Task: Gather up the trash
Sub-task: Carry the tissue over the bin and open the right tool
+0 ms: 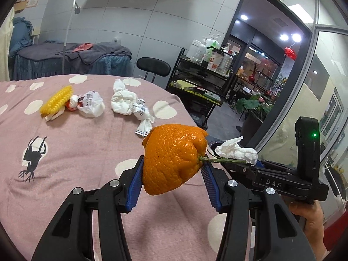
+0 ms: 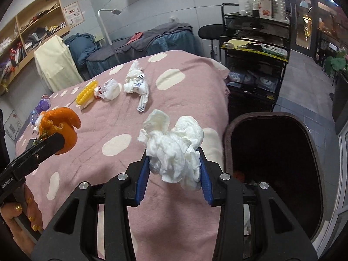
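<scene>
My left gripper (image 1: 171, 174) is shut on an orange peel shell with a green stem (image 1: 173, 157), held above the pink bed cover; the peel also shows in the right wrist view (image 2: 63, 128). My right gripper (image 2: 174, 169) is shut on a crumpled white tissue wad (image 2: 174, 143), held at the bed's right edge next to the open dark trash bin (image 2: 227, 130). It also shows in the left wrist view (image 1: 237, 151). On the bed lie a yellow ridged item (image 1: 57, 100), a white printed wrapper (image 1: 91, 104) and crumpled white paper (image 1: 126, 101).
The pink dotted bed cover (image 2: 178, 100) fills the foreground. A black trolley (image 2: 252, 43) with bottles stands behind the bin, beside a black stool (image 1: 153, 66). A second covered bed (image 1: 71, 58) is at the back. A phone (image 2: 30, 143) and bottles lie at the bed's left.
</scene>
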`<act>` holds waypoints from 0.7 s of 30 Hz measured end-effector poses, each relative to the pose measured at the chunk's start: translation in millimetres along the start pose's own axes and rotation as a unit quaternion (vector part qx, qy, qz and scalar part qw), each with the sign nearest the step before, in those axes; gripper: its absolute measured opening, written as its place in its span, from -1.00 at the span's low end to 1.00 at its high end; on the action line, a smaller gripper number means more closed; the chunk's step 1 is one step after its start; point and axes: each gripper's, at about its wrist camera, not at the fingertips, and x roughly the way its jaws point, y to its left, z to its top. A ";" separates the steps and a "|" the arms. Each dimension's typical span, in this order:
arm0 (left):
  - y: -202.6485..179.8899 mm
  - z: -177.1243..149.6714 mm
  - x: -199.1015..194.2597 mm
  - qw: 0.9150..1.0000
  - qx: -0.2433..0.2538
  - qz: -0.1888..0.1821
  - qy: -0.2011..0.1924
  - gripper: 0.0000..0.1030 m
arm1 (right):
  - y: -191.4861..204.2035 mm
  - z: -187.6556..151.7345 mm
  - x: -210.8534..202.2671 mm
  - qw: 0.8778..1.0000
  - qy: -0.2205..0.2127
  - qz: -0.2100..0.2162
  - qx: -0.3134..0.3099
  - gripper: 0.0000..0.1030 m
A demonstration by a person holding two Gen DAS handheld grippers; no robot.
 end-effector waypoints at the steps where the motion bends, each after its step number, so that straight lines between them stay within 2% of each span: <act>1: -4.1 0.0 1.3 1.000 0.002 -0.003 0.000 -0.03 | -8.0 -2.0 -2.9 1.000 -0.003 -0.006 0.009 -0.19; 9: -38.4 0.6 16.5 0.999 0.026 -0.035 0.006 -0.03 | -69.5 -19.9 -15.0 0.996 -0.006 -0.053 0.074 -0.19; 21: -83.2 -0.2 39.6 0.995 0.052 -0.081 0.028 -0.03 | -133.0 -47.0 -8.8 0.985 0.020 -0.099 0.142 -0.19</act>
